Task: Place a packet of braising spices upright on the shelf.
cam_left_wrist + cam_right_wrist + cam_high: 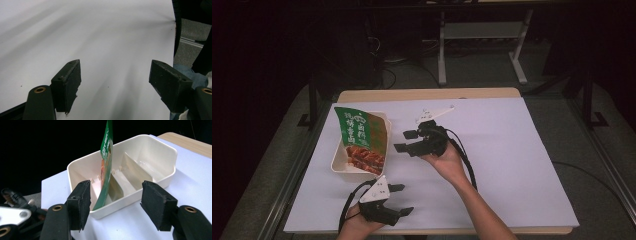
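A cream plastic tray [338,159] with inner dividers sits at the left of the table. A green snack packet [362,137] with a picture of red-brown food stands upright in it and leans on the tray's wall. My right gripper [404,141] is open, level with the tray and just right of it, jaws pointing at it. In the right gripper view the packet [106,157] is edge-on in the tray [160,145], past the gripper [116,197] with its jaws spread and nothing between them. My left gripper [403,200] is open near the front edge, over bare sheet [115,72].
A white sheet [512,150] covers the wooden table [427,94]. The table's front edge lies just under the left hand. A white frame stand [442,55] stands on the floor behind. A black cable [177,25] and a knee in jeans [197,77] lie past the sheet's edge.
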`<state>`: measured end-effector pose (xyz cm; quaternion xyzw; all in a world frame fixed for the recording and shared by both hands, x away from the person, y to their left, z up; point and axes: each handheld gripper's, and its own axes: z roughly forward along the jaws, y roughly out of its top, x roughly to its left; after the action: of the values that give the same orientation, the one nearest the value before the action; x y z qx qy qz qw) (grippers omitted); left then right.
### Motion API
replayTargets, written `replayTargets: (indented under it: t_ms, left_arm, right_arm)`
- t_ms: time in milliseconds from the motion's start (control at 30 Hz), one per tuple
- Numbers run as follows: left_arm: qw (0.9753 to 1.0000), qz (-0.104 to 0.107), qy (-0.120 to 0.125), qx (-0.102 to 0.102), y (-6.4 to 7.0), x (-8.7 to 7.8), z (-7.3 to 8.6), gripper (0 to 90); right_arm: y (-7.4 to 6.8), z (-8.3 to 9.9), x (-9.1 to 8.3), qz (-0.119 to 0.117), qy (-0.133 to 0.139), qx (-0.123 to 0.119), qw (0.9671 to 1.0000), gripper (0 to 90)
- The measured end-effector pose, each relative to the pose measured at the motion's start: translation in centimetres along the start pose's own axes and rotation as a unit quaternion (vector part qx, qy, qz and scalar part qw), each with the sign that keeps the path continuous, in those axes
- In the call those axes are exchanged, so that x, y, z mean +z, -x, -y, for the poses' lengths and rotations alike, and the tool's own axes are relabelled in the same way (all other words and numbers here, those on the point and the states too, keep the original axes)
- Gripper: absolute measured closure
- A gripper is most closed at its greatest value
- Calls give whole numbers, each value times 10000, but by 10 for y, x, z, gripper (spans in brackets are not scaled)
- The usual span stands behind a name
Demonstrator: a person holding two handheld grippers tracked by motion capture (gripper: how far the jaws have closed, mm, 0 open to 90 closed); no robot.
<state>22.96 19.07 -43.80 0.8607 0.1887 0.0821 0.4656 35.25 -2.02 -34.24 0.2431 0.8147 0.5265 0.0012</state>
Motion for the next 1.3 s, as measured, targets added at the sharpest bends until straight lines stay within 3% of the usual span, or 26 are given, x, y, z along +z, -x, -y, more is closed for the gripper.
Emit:
replayTargets:
  t_ms: [367,600,1300]
  left_arm:
    - [10000,21,-23,-21,0,0,0,249]
    - [10000,-69,38,-45,-1,-2,0,249]
    - [9999,-98,5,-109,-4,-3,2,248]
  right_arm:
    - [4,14,-27,108,-51,33,9999,368]
    - [11,24,-43,166,-39,141,9998,358]
    - [21,45,-76,334,-186,340,9987,327]
